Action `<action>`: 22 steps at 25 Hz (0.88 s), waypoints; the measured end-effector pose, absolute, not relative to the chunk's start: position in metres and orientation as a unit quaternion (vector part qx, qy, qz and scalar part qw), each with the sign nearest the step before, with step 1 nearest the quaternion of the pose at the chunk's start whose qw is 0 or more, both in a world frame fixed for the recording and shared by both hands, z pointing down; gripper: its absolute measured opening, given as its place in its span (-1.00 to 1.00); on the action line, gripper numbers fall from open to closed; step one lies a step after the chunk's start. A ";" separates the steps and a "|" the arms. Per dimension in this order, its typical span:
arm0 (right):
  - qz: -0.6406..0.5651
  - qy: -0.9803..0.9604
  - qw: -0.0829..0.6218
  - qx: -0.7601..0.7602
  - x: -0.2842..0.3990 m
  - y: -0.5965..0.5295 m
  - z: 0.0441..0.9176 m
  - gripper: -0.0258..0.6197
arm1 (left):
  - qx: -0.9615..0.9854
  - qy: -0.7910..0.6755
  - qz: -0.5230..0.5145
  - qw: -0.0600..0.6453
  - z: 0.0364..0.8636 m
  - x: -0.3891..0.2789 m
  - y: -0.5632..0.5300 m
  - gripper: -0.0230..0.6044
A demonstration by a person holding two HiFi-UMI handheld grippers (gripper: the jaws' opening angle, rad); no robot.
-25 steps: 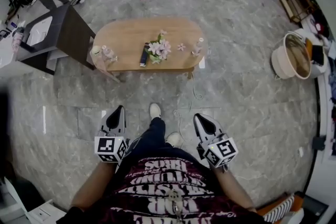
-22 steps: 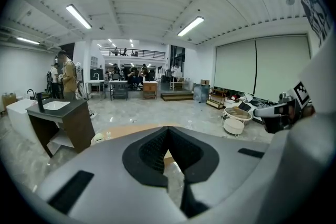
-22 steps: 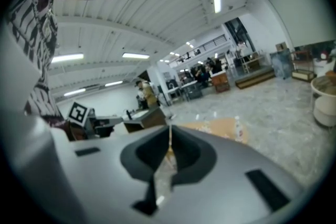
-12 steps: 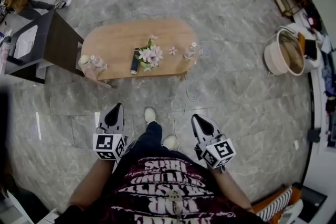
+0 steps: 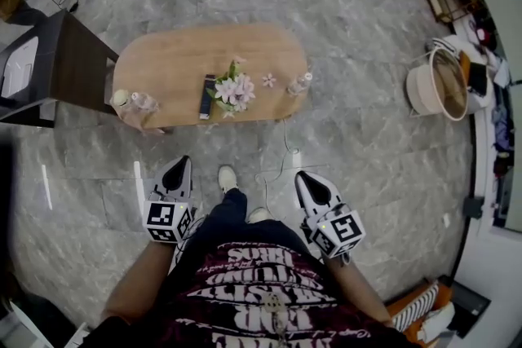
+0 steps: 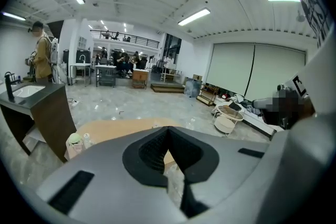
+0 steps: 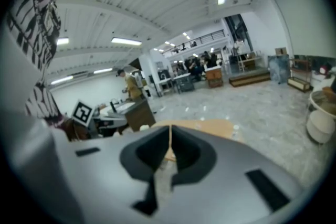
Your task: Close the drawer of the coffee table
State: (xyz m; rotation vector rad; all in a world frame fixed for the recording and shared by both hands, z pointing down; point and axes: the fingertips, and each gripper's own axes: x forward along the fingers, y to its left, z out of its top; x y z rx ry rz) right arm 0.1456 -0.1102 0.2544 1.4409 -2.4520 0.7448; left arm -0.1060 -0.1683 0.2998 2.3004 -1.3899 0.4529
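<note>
An oval wooden coffee table (image 5: 188, 61) stands on the marble floor ahead of me, with flowers (image 5: 233, 89), a dark remote (image 5: 206, 96) and a small bottle (image 5: 300, 82) on top. From above I cannot make out its drawer. My left gripper (image 5: 181, 164) and right gripper (image 5: 300, 177) hang at waist height on either side of my legs, well short of the table, both shut and empty. The left gripper view shows the table (image 6: 107, 130) beyond the shut jaws of the left gripper (image 6: 168, 129). Beyond the shut right gripper (image 7: 170, 129) lies the table (image 7: 215, 126).
A dark counter (image 5: 61, 61) with a sink stands left of the table. A bag with bottles (image 5: 134, 103) sits at the table's left end. A round white basket (image 5: 435, 85) and shelves stand at the right. A cable (image 5: 281, 147) trails across the floor.
I have walked toward the table; it sits lower and further left in the head view. Both grippers came along with me and stayed shut.
</note>
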 end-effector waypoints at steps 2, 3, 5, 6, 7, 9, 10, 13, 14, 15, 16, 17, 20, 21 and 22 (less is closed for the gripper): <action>0.240 -0.834 0.124 0.480 0.135 -0.124 0.255 -0.81 | 0.827 -0.492 0.167 0.217 0.313 -0.110 -0.180 -0.86; 0.236 -0.836 0.135 0.476 0.130 -0.132 0.258 -0.81 | 0.826 -0.489 0.171 0.221 0.321 -0.113 -0.187 -0.86; 0.233 -0.837 0.149 0.472 0.127 -0.148 0.267 -0.81 | 0.825 -0.485 0.180 0.226 0.340 -0.116 -0.200 -0.86; 0.235 -0.836 0.152 0.472 0.127 -0.155 0.273 -0.81 | 0.826 -0.480 0.184 0.229 0.350 -0.116 -0.204 -0.86; 0.238 -0.834 0.153 0.473 0.129 -0.161 0.280 -0.81 | 0.829 -0.473 0.190 0.231 0.359 -0.115 -0.207 -0.86; 0.240 -0.833 0.161 0.472 0.132 -0.171 0.295 -0.81 | 0.832 -0.459 0.204 0.237 0.381 -0.114 -0.208 -0.86; 0.238 -0.834 0.169 0.469 0.135 -0.178 0.304 -0.81 | 0.831 -0.455 0.212 0.241 0.394 -0.115 -0.208 -0.86; 0.229 -0.837 0.193 0.458 0.145 -0.198 0.343 -0.81 | 0.820 -0.452 0.234 0.261 0.437 -0.119 -0.208 -0.86; 0.228 -0.838 0.198 0.455 0.149 -0.205 0.359 -0.81 | 0.816 -0.452 0.242 0.266 0.454 -0.120 -0.210 -0.86; 0.231 -0.837 0.202 0.452 0.153 -0.211 0.378 -0.81 | 0.812 -0.452 0.251 0.269 0.471 -0.120 -0.213 -0.86; 0.237 -0.836 0.208 0.450 0.158 -0.216 0.397 -0.81 | 0.808 -0.453 0.261 0.273 0.488 -0.121 -0.214 -0.86; 0.245 -0.834 0.214 0.446 0.162 -0.217 0.416 -0.81 | 0.803 -0.453 0.271 0.276 0.503 -0.122 -0.214 -0.86; 0.261 -0.829 0.239 0.432 0.178 -0.220 0.470 -0.81 | 0.797 -0.448 0.287 0.287 0.545 -0.119 -0.215 -0.86; 0.262 -0.830 0.246 0.427 0.183 -0.224 0.486 -0.81 | 0.796 -0.447 0.290 0.288 0.559 -0.116 -0.219 -0.86; 0.260 -0.831 0.251 0.422 0.187 -0.230 0.503 -0.81 | 0.795 -0.446 0.293 0.287 0.575 -0.113 -0.224 -0.86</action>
